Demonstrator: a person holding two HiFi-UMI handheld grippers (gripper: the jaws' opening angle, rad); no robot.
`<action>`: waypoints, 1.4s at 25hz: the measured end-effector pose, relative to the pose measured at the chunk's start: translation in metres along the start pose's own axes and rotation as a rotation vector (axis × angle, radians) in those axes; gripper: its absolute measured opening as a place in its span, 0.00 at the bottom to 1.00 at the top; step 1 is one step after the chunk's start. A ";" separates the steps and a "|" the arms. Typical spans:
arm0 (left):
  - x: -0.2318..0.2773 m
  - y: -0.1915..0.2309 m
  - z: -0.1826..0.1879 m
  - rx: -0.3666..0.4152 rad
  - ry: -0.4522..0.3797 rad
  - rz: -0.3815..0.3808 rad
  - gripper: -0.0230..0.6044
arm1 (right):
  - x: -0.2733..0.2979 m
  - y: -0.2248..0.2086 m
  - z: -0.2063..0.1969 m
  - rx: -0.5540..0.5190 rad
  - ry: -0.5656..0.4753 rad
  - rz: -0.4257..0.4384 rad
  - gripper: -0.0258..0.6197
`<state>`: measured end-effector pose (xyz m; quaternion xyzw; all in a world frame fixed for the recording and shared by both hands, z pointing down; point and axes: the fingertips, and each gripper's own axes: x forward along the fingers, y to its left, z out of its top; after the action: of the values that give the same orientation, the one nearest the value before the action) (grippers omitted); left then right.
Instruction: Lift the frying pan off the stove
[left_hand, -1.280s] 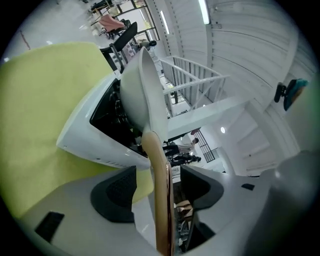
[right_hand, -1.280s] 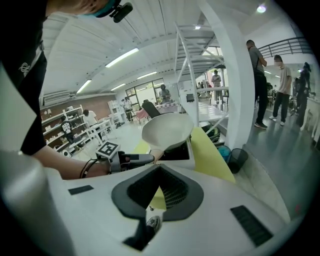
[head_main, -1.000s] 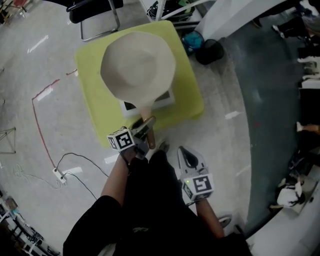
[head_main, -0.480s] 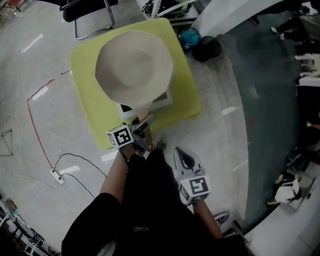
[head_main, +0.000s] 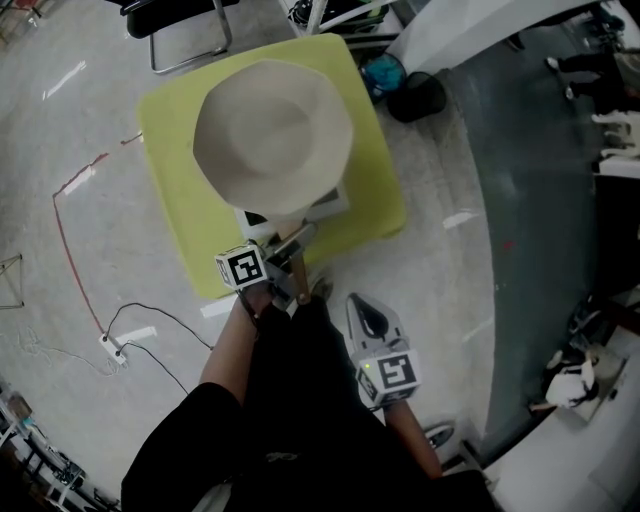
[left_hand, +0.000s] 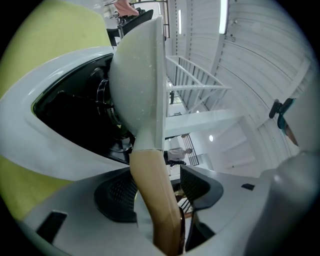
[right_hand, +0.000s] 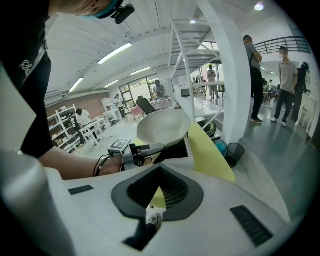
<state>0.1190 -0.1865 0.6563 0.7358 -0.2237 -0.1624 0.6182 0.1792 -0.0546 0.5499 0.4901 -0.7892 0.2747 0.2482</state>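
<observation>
A cream frying pan (head_main: 272, 135) with a wooden handle (head_main: 298, 268) hangs over the white-rimmed black stove (head_main: 335, 203) on the yellow-green table (head_main: 170, 150). My left gripper (head_main: 285, 255) is shut on the handle at the table's near edge. In the left gripper view the handle (left_hand: 155, 200) runs between the dark pads (left_hand: 117, 197), and the pan (left_hand: 137, 75) is clear of the stove's black top (left_hand: 65, 115). My right gripper (head_main: 368, 312) hangs lower right, off the table, shut on nothing. The right gripper view shows its closed pads (right_hand: 159, 187) and the raised pan (right_hand: 162, 126).
A black chair (head_main: 175, 20) stands behind the table. A black bin (head_main: 418, 98) and a teal bag (head_main: 384, 72) sit at its far right corner. A red cable (head_main: 62, 230) and a power strip (head_main: 112, 350) lie on the floor left. People (right_hand: 286, 75) stand far right.
The pan stays in my left gripper and looks slightly larger, as if raised a little. The right gripper has hardly moved.
</observation>
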 end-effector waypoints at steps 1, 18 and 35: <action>0.000 0.000 0.000 -0.008 0.002 0.002 0.51 | 0.001 0.000 0.001 0.001 -0.002 0.002 0.06; 0.005 0.001 -0.012 -0.099 0.102 -0.023 0.32 | 0.002 0.002 0.003 0.017 -0.007 0.013 0.06; -0.002 -0.018 -0.011 -0.141 0.149 0.017 0.30 | 0.009 0.012 0.022 0.016 -0.052 0.040 0.06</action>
<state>0.1253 -0.1741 0.6403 0.6985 -0.1711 -0.1173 0.6848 0.1625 -0.0710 0.5373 0.4833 -0.8026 0.2732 0.2181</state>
